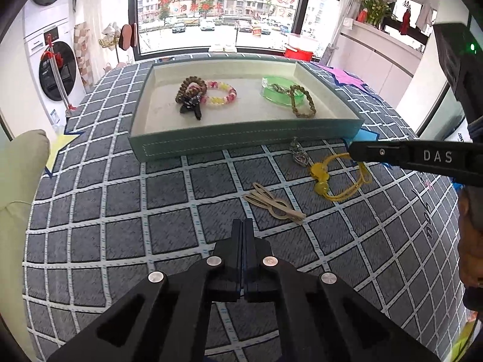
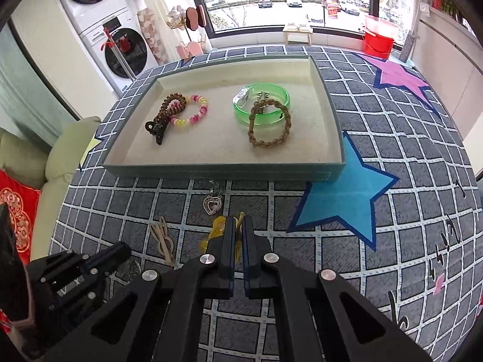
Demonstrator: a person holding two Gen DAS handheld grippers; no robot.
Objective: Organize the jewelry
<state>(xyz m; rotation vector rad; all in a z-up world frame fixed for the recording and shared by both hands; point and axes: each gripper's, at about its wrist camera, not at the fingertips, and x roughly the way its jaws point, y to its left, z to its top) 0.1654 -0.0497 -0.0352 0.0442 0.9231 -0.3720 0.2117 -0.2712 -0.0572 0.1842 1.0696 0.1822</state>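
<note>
Right gripper (image 2: 238, 226) nearly closed on yellow cord bracelet (image 1: 332, 178), which lies on the worktop just before the tray (image 1: 241, 147). Left gripper (image 1: 243, 226) closed, empty. Risk: thin cord slips out on lifting, or drags heart pendant (image 2: 212, 204) lying beside it.

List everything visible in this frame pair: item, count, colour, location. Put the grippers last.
tray: 1, teal with cream lining, on the cloth
spiral hair ties: brown, tray left
beaded bracelet: 1, pink-yellow, tray left
bangle: 1, green, tray right
braided bracelet: 1, tan, overlapping bangle
heart pendant: 1, silver, cloth before tray
hair clip: 1, beige, cloth
cord bracelet: 1, yellow, cloth
left gripper: shut, empty
right gripper: closed on cord bracelet
</note>
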